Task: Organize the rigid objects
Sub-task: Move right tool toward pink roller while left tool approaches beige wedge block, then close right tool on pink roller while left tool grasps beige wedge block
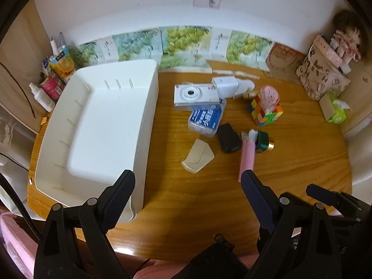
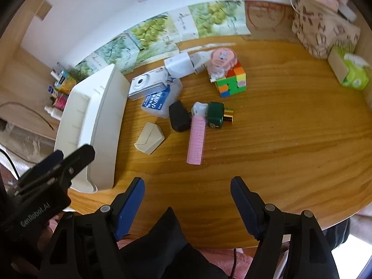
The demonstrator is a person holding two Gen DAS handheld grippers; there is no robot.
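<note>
1. Left gripper (image 1: 188, 181): nearest the left wrist camera, over the front edge of the wooden table (image 1: 290, 162). Jaws spread wide, nothing between them. Its left finger overlaps the near corner of the white bin (image 1: 139, 139); contact cannot be confirmed.
2. Right gripper (image 2: 187, 186): over the near bare part of the table, jaws parted, nothing held. The left gripper's body shows at the left edge of the right wrist view.
3. White bin: rectangular, on the table's left side. Its visible floor is bare.
4. Loose items lie right of the bin, in a cluster, none inside it.
5. Nearest items: a beige wedge-shaped case (image 1: 197, 155) and a pink comb-like strip (image 1: 246, 153), apart from each other, the strip pointing toward the left gripper's right finger.
6. Next: a black block (image 1: 229, 138) just beside the strip's far end, and a dark green bottle with a gold cap (image 1: 264, 140) lying on its side on the strip's other flank.
7. Beyond: a clear box with a blue label (image 1: 205, 118), with a white compact camera (image 1: 196, 94) resting partly on top of it.
8. Right of these: a colour cube (image 1: 267, 114) with a pink container (image 1: 269, 97) on it.
9. Farther: a white charger-like block (image 1: 226, 84) just beside the camera.
10. Rear edge: a green tissue box (image 1: 334, 111) and patterned bag (image 1: 323, 79) at right; bottles and cartons (image 1: 55, 74) behind the bin.
</note>
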